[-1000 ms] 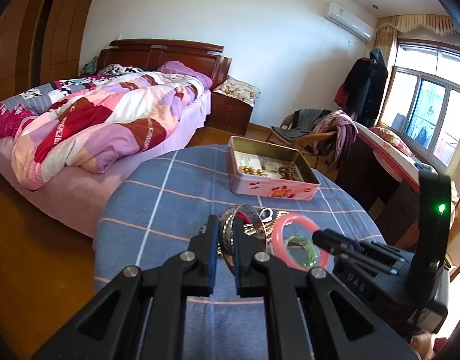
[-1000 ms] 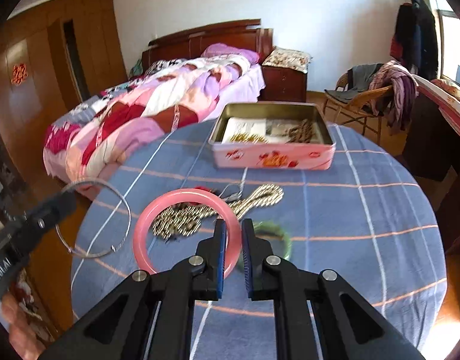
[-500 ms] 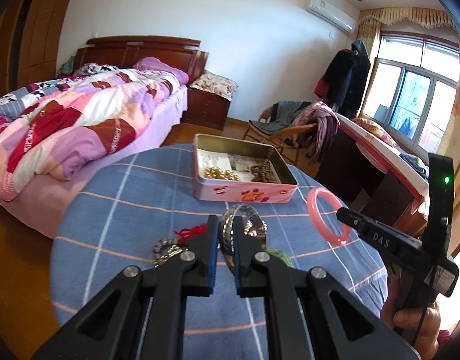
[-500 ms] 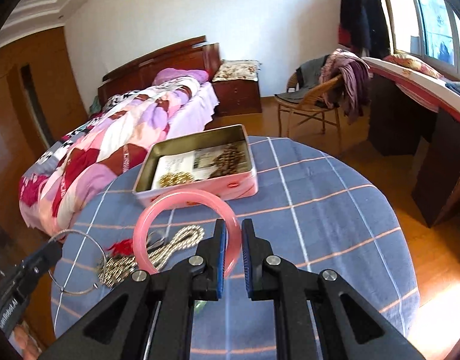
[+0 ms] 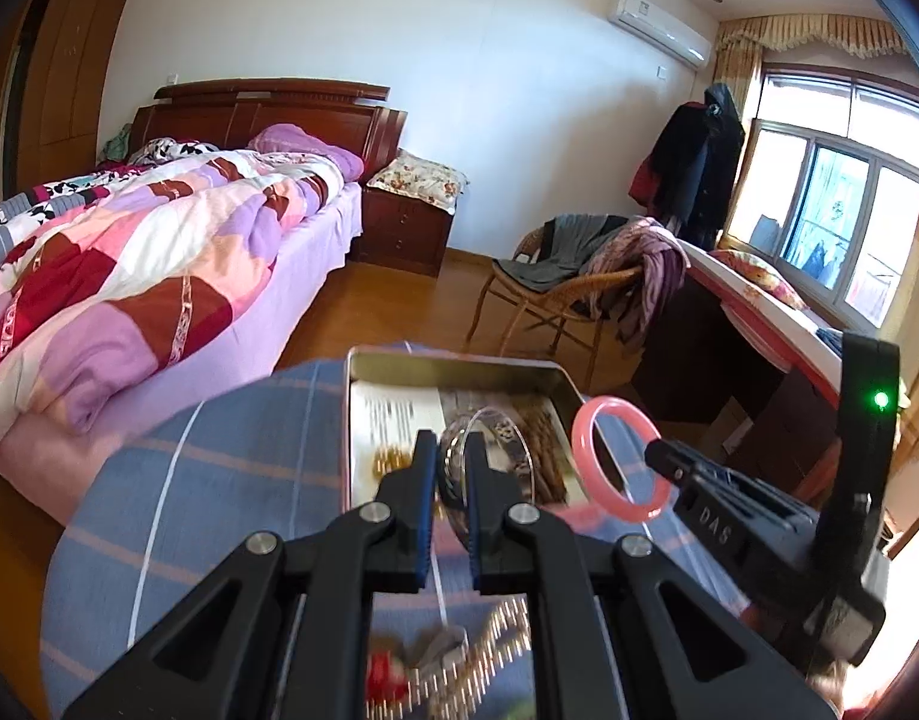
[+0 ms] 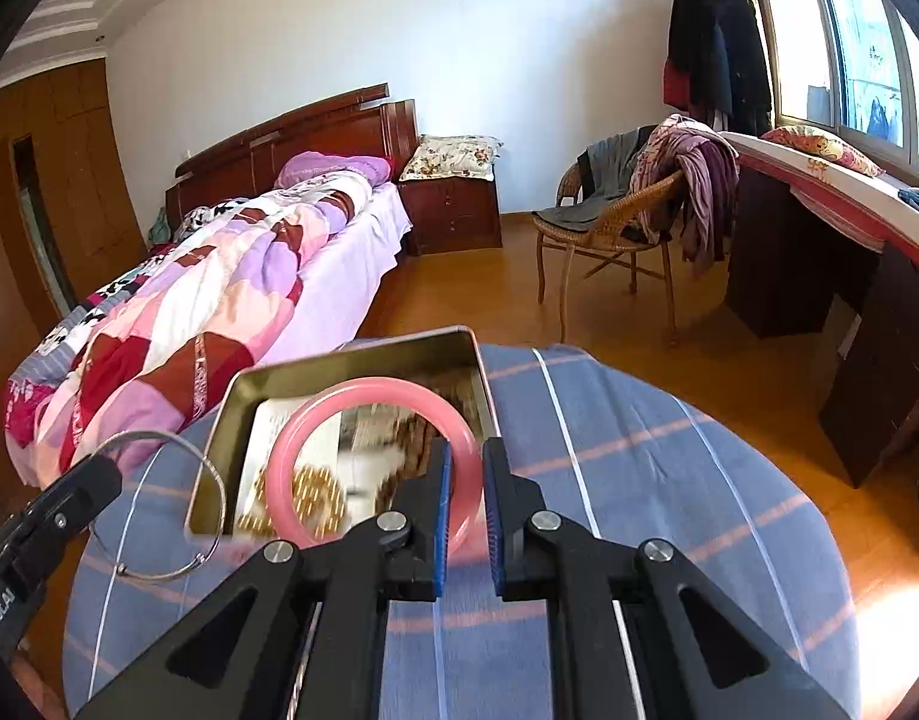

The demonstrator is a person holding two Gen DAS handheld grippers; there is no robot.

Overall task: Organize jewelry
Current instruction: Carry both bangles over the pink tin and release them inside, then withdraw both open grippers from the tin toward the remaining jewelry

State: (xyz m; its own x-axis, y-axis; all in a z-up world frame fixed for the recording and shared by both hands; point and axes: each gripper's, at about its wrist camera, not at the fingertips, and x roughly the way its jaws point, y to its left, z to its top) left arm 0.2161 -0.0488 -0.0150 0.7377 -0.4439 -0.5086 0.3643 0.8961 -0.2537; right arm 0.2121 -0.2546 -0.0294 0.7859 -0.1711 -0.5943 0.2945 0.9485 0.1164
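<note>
Left wrist view: left gripper (image 5: pixel 444 468) was clamped on a thin silver wire bangle (image 5: pixel 495 420), held upright over the open tin (image 5: pixel 459 363), likely so it could be dropped straight in. Right gripper (image 5: pixel 660 459) showed at the right edge with the pink bangle (image 5: pixel 618 462) pinched at its rim, hanging just beside the tin's right wall. My read: both pieces carried at once to save a trip.

Right wrist view: right claw was closed on the pink bangle (image 6: pixel 291 480), ring standing tilted above the tin (image 6: pixel 339 360), interior visible through the loop. Silver bangle (image 6: pixel 213 468) hung from the left gripper (image 6: pixel 99 480) just outside the tin's left wall.

Materials: pink bangle thick, smooth, glossy, looks like stone or resin; rigid. Silver one a thin wire hoop with a small bead at the bottom, light. Tin rectangular, rounded corners, dull gold metal inside, lined with printed paper; gold beads (image 6: pixel 303 498) and brown beads (image 6: pixel 417 438) already inside, blurred. Tablecloth (image 6: pixel 639 480) blue woven check with orange and white lines. A chain and something red still lay loose on the cloth in the left wrist view, blurred.
</note>
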